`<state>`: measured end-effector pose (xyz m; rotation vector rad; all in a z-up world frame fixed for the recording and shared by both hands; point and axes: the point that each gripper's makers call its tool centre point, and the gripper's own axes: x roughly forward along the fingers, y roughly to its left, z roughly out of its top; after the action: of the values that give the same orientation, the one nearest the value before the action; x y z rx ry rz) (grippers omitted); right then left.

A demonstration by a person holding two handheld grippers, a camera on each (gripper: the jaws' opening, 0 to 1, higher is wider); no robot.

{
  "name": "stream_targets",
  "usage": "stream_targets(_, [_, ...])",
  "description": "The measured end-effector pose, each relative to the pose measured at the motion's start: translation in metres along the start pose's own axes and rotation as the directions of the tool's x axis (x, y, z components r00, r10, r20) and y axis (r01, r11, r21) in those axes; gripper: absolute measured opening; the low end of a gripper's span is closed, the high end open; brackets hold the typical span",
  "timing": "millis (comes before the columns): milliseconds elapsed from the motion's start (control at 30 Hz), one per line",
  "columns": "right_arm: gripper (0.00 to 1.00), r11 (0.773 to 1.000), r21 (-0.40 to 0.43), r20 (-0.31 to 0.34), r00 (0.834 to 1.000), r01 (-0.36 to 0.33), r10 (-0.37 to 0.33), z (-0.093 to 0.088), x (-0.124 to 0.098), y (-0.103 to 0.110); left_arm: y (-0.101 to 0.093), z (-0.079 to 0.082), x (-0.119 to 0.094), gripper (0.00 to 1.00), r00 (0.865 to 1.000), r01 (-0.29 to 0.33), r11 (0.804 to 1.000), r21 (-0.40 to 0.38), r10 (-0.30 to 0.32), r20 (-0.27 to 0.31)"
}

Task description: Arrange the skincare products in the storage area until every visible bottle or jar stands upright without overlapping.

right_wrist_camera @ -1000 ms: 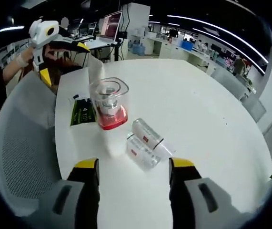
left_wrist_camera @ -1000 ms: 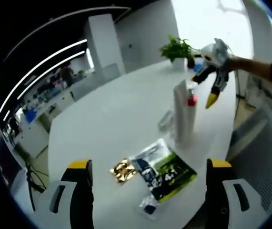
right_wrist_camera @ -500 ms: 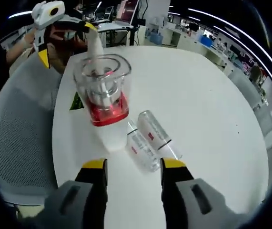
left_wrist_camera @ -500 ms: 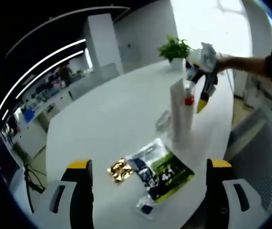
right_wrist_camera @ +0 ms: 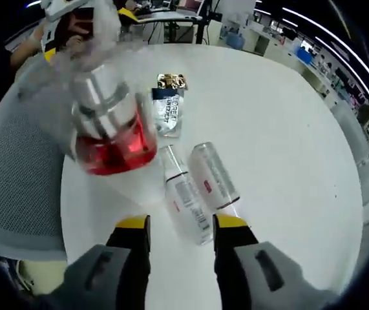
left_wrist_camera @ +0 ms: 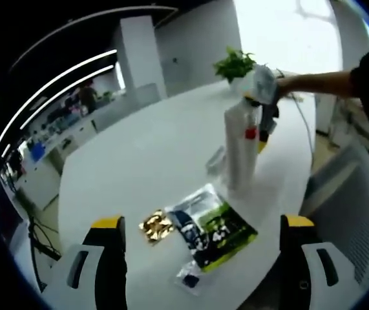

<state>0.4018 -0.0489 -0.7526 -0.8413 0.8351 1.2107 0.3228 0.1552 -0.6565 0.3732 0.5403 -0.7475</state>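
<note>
A tall white bottle (left_wrist_camera: 238, 147) with a red band and a clear cap stands upright near the table's edge. It looms close and blurred in the right gripper view (right_wrist_camera: 106, 129). Two clear bottles (right_wrist_camera: 184, 200) (right_wrist_camera: 214, 177) lie side by side on the white table (right_wrist_camera: 281, 129), partly hidden behind the tall one in the left gripper view (left_wrist_camera: 215, 161). My right gripper (right_wrist_camera: 181, 223) hovers open above them, and it shows beside the tall bottle's cap (left_wrist_camera: 262, 111). My left gripper (left_wrist_camera: 202, 222) is wide open and holds nothing.
A green-and-black sachet (left_wrist_camera: 215, 229), a gold packet (left_wrist_camera: 156, 226) and a small blue item (left_wrist_camera: 187, 281) lie near the front edge. A potted plant (left_wrist_camera: 236, 64) stands at the far side. A grey mesh chair (right_wrist_camera: 16, 174) sits next to the table.
My right gripper has come in close to the tall bottle's cap and its jaws have narrowed a little. The left gripper's view has barely shifted.
</note>
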Motion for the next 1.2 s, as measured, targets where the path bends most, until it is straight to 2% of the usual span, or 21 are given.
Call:
stream_targets(400, [0.34,0.997,-0.003,-0.024,0.996,-0.08,0.08,-0.002,0.023,-0.008,0.0,-0.006,0.0,0.97,1.0,0.004,1.0,-0.027,-0.004,-0.001])
stream_targets(600, [0.32,0.993,-0.021,-0.077,0.991,-0.113,0.111,-0.009,0.03,-0.007,0.001,-0.008,0.0,0.97,1.0,0.003,0.999,-0.041,-0.004,-0.003])
stream_targets(967, [0.25,0.994,-0.017,-0.076,0.992,-0.103,0.102,-0.006,0.033,-0.009,-0.001,-0.008,0.001,0.97,1.0,0.007,0.999,-0.051,-0.008,-0.006])
stream_targets(1033, [0.24,0.995,-0.014,-0.074,0.992,-0.101,0.099,-0.006,0.033,-0.009,0.005,-0.007,0.005,0.97,1.0,0.011,0.999,-0.051,-0.011,-0.007])
stream_targets(1200, [0.2,0.997,0.016,-0.069,0.995,-0.07,0.071,-0.006,0.032,-0.009,0.003,-0.006,0.006,0.97,1.0,0.02,0.999,-0.046,-0.02,-0.007])
